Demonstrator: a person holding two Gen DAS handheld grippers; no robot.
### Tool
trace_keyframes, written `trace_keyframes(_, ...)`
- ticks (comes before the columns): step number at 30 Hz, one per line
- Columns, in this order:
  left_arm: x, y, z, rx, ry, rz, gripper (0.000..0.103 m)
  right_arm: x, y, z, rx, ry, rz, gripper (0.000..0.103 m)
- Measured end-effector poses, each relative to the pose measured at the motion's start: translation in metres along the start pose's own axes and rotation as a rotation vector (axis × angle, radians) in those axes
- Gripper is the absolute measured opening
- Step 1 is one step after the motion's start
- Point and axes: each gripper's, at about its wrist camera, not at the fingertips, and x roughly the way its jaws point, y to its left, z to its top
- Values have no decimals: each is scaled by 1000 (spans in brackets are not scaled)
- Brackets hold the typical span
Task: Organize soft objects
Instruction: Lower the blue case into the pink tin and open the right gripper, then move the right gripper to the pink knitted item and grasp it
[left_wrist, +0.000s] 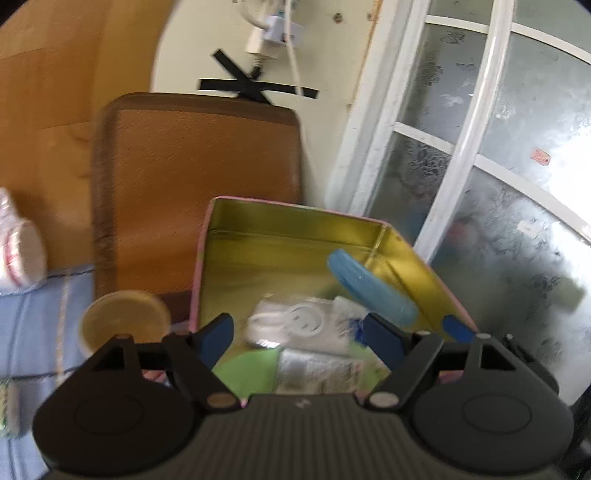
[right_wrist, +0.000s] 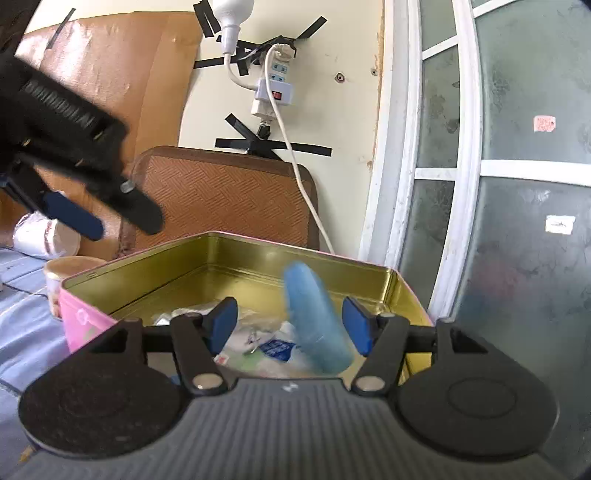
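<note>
1. Leaning tilted inside open tin (right_wrist: 229, 254): blue soft object (right_wrist: 317, 325), long axis running up toward far right wall, blurred.
2. Lying flat beneath: white packets (left_wrist: 314, 328).
3. Right gripper (right_wrist: 291, 325) jaws apart, pads clear of blue object between them.
4. Left gripper (left_wrist: 299, 328) open, empty, above tin's near edge.
5. Beside tin's left wall: lidded cup (left_wrist: 123, 317).

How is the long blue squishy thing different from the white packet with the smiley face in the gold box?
The long blue soft piece is plain blue and stick-shaped; the white smiley-face packet is white, flatter and blocky. The blue piece leans up toward the wall of the gold-lined tin box; the packet lies flat on the bottom among other packets. Both are inside the box, and neither is gripped.
</note>
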Motion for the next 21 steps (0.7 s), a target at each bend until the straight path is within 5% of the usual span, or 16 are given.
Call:
trace_keyframes(8, -68, 53, -57, -18, -30, 136, 82, -23, 22, 10, 76, -58, 135, 65)
trace_keyframes(13, -118, 125, -99, -177, -39, 305, 82, -27, 66, 24, 48, -49, 319, 65)
trace_keyframes(16, -152, 171, -122, -251, -64, 497, 82, -24, 102, 31, 32, -11, 453, 65)
trace_keyframes(21, -201, 235, -163, -440, -138, 627, 83, -7, 182, 48, 36, 118, 698, 65)
